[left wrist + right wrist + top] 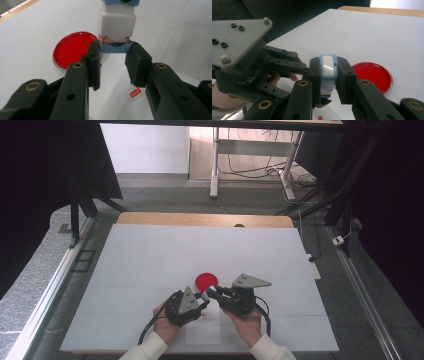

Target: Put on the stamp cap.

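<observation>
Left claw [204, 296]: closed on the lower blue end of the small white-and-blue block [117, 30], which the left gripper view shows pinched between the two black pads, at 12 o'clock from the jaws.
Right claw [212, 293]: clamped on the other end of the same block [328, 67]; the right gripper view has the blue-rimmed white face wedged tight between its pads.
Block: held off the table between the two claws, which meet tip to tip near the table's front middle in the high view; a red-and-white band runs round its waist in the left gripper view.
Red lid [206, 280]: flat on the table, just beyond the meeting claws at about 12 o'clock in the high view; at 10 o'clock of the block in the left gripper view [73, 48], at 3 o'clock of it in the right gripper view [373, 76].
Small red label [135, 92]: lying on the white table under the left claw, at 5 o'clock from the block.
Hands: both come in from the bottom edge in white sleeves, the left hand [167, 322] and the right hand [248, 320] each wrapped round its tool.
Table [150, 250]: white sheet over a wooden top.
</observation>
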### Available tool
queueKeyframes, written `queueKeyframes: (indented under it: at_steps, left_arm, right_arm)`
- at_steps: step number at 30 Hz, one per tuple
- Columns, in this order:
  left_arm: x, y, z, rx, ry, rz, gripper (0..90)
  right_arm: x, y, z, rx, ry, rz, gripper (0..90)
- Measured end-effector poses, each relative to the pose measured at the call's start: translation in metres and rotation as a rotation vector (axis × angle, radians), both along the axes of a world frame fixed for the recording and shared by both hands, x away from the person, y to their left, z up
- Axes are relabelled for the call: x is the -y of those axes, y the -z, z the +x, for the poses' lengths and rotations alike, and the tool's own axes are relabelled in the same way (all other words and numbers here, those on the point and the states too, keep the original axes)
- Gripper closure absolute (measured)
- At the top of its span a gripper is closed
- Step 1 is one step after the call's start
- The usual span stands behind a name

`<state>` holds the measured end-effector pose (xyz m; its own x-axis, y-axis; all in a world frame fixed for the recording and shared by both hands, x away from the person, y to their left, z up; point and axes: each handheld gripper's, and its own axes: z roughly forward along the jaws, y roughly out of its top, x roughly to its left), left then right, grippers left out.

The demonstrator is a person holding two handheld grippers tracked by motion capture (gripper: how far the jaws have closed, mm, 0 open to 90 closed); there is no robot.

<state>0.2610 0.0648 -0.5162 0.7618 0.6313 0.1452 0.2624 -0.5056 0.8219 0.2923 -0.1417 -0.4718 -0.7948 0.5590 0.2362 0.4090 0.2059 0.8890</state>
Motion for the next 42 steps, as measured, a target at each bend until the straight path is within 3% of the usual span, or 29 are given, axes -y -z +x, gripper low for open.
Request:
queueKeyframes:
  at_steps: [32, 42]
  left_arm:
    - [0.0012, 0.0006, -0.0025, 0.026, -0.019, 0.011, 65.3]
    - [0.0016, 0.0007, -0.0028, 0.033, -0.014, 0.017, 65.2]
  right_arm:
    - [0.0005, 0.0005, -0.0021, -0.024, 0.037, 0.008, 74.9]
    - [-0.0003, 0.0031, -0.001, -0.054, 0.032, 0.018, 74.9]
